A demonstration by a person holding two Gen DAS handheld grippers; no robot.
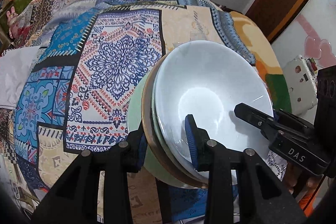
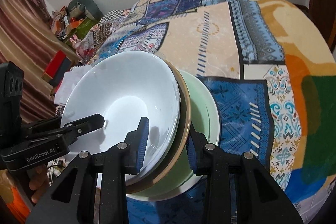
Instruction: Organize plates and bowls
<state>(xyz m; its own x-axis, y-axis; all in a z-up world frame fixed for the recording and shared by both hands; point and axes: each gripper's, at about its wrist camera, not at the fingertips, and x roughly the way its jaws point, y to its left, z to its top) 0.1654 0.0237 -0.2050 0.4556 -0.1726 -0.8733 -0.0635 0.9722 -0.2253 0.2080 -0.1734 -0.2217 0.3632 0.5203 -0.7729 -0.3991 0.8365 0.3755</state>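
While both grippers clamp the same stack of bowls from opposite sides, the stack hangs tilted above a bed covered by a patchwork bedspread (image 1: 117, 60).

Left gripper (image 1: 166, 140): jaws closed to a narrow gap on the near rim of the stack. One blue ribbed pad (image 1: 192, 140) lies inside the white bowl (image 1: 210, 81); the other presses the outer wall of the green bowl (image 1: 136, 106). The rims of all the bowls pass between the two pads.

Right gripper (image 2: 166, 140): jaws likewise narrowed onto the rim, on the opposite side. One ribbed pad sits inside the white bowl (image 2: 126, 87), the other against the green bowl (image 2: 201, 110) from outside.

Stack composition, inner to outer: a glossy white bowl, smooth and deep, round with a flat base catching a bright reflection; a thin translucent rim, apparently glass, just behind it; a dark bowl with a tan-brown edge (image 2: 185, 102); a pale green glazed bowl outermost. All are nested closely, rims nearly touching.

Bedspread: printed fabric, blue, cream and navy panels with ornamental motifs. A fleecy orange, tan and green blanket (image 2: 304, 81) lies beside it on the bed.
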